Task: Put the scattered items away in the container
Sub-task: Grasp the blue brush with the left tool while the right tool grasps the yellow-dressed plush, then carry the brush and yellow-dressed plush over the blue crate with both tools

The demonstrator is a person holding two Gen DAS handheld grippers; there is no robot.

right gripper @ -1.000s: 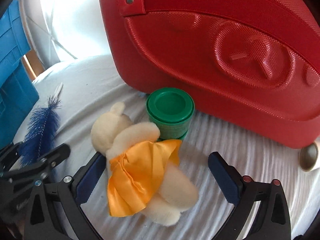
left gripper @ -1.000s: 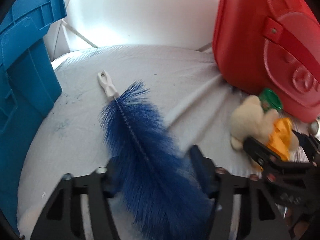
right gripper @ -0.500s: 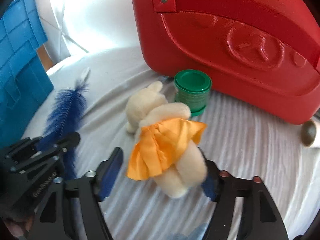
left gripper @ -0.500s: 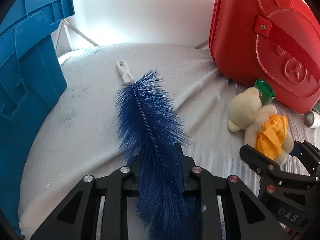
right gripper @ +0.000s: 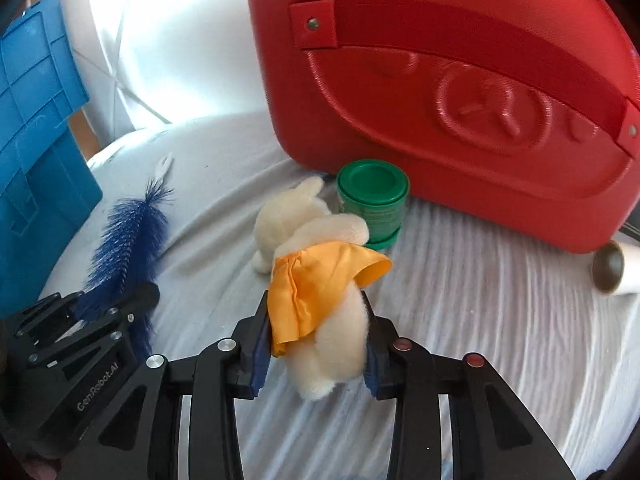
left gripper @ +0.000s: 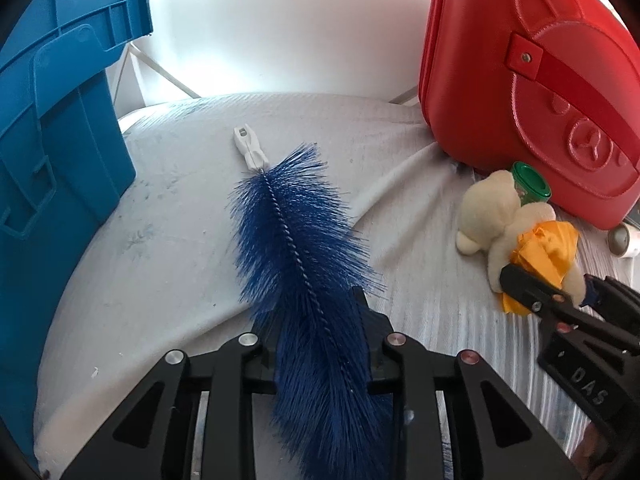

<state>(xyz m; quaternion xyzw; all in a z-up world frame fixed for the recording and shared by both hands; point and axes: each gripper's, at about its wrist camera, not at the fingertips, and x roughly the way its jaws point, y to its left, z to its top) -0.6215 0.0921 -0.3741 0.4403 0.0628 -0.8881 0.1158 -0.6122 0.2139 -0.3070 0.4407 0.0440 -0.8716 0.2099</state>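
A long blue bottle brush (left gripper: 296,248) with a white handle tip lies along the white cloth, and my left gripper (left gripper: 316,312) is shut on its bristles near the lower end. My right gripper (right gripper: 316,328) is closing on a cream plush toy (right gripper: 340,332) in an orange cloth dress; both blue pads press its lower body, and its head rests by a green tub (right gripper: 372,200). The blue crate (left gripper: 52,120) stands at the left edge. In the left wrist view the toy (left gripper: 492,208) lies to the right of the brush.
A big red hard case (right gripper: 460,100) stands at the back right, right behind the green tub. A cardboard tube (right gripper: 610,268) lies at the case's right foot. The white cloth (left gripper: 160,260) covers the surface between crate and case.
My left gripper has closed on the brush bristles. My right gripper's jaws came in from wide apart and now squeeze the plush toy, whose lower body has lifted a little.
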